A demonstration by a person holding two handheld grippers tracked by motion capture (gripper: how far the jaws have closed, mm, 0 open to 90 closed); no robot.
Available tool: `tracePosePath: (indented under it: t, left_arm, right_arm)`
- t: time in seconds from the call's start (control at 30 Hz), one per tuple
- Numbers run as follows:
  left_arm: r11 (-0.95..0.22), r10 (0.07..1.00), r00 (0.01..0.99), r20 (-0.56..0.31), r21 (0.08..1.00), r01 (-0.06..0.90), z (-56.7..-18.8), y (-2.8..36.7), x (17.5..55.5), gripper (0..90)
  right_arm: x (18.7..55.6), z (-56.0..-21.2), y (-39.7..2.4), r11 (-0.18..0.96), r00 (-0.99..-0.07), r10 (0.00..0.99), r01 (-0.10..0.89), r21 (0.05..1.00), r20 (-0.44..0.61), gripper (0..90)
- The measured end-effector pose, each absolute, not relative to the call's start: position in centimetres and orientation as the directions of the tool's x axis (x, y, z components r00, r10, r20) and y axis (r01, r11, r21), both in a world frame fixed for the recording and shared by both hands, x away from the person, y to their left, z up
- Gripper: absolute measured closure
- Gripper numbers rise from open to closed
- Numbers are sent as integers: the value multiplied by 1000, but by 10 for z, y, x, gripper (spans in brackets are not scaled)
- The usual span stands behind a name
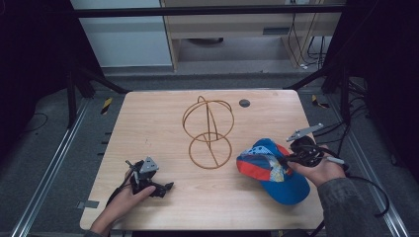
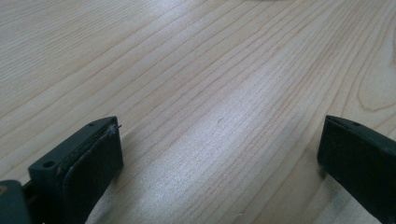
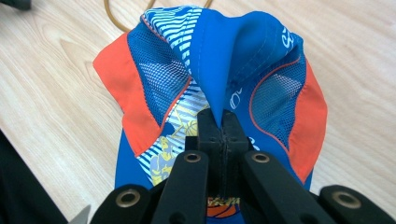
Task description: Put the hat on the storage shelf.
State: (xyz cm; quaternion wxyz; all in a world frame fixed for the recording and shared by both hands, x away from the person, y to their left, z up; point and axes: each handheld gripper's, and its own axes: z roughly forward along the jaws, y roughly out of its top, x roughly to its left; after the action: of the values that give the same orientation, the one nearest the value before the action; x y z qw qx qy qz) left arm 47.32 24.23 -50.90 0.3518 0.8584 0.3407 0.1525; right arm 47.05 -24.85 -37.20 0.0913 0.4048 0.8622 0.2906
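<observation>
One cap, one wire stand and two hand-held grippers are counted on the one wooden table (image 1: pixel 148 113).

Nearest the person, the left gripper (image 1: pixel 165 187) is held low over the table's front left by the left hand (image 1: pixel 123 200), the forearm entering from the bottom edge. In the left gripper view its two black jaws stand wide apart with bare wood grain between them — nothing is gripped.

At the front right, the right hand (image 1: pixel 321 170) carries the right gripper (image 3: pixel 222 122), the grey sleeve coming up from the lower right corner and the gripper pointed leftward toward the table's middle. Its jaws are clamped together on a pinched fold of the blue crown of the cap (image 3: pixel 210 70); the fabric is drawn up into a ridge at the jaw tips. The cap — blue, with orange panels, mesh and striped print — lies directly ahead of and below that gripper, its brim toward the person in the high view.

Farther back, at the table's centre, the wire stand (image 1: pixel 208 132) is seen: a ring base with a sphere of hoops above, just beside the cap's left edge.
</observation>
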Motion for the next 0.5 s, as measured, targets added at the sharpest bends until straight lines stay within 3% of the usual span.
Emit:
tracePosePath:
  t: [0.5]
  left_arm:
    - [-516, 694, 720, 20, 711, 478, -509, 242, 473, 0]
  right_arm:
    - [469, -294, -259, 504, -653, 757, 561, 657, -22, 900]
